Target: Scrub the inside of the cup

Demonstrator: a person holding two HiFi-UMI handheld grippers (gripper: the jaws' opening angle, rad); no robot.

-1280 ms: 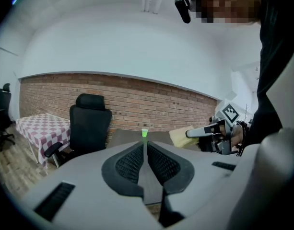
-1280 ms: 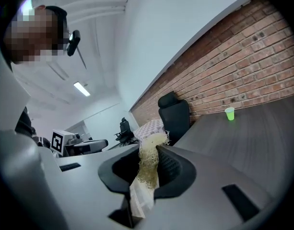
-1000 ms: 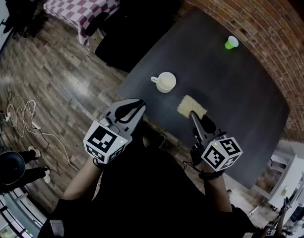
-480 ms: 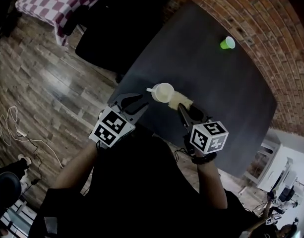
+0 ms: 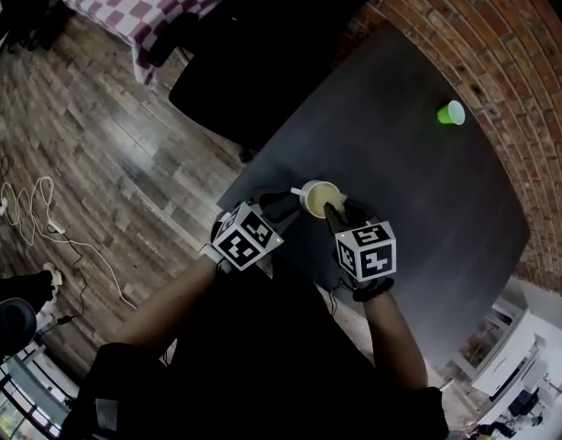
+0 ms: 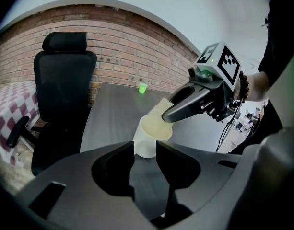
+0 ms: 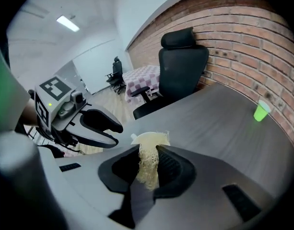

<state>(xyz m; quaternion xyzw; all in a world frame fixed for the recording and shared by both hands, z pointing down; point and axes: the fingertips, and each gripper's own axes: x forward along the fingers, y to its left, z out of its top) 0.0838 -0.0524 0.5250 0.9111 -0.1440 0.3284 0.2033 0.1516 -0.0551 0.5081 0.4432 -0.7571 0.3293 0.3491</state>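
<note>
A cream mug (image 5: 319, 196) stands near the front edge of the dark table (image 5: 418, 181). My left gripper (image 5: 279, 213) is just short of the mug (image 6: 149, 139), on its handle side. Its jaws are opening and nothing is between them (image 6: 145, 151). My right gripper (image 5: 339, 214) is shut on a yellow fibrous scrub pad (image 7: 147, 169) and holds it over the mug's rim (image 7: 146, 139). In the left gripper view the pad (image 6: 158, 108) sticks out past the right gripper's fingers (image 6: 182, 108) above the mug's mouth. The pad hides most of the mug in the right gripper view.
A small green cup (image 5: 451, 113) stands far back by the brick wall. A black office chair (image 6: 63, 90) stands at the table's left side. A checked tablecloth table (image 5: 143, 3) and loose cables (image 5: 33, 209) lie on the wooden floor beyond.
The scrub pad lay on the table a second ago; the right gripper now holds it at the mug. Both grippers moved forward to the mug, and the left jaws have spread apart.
</note>
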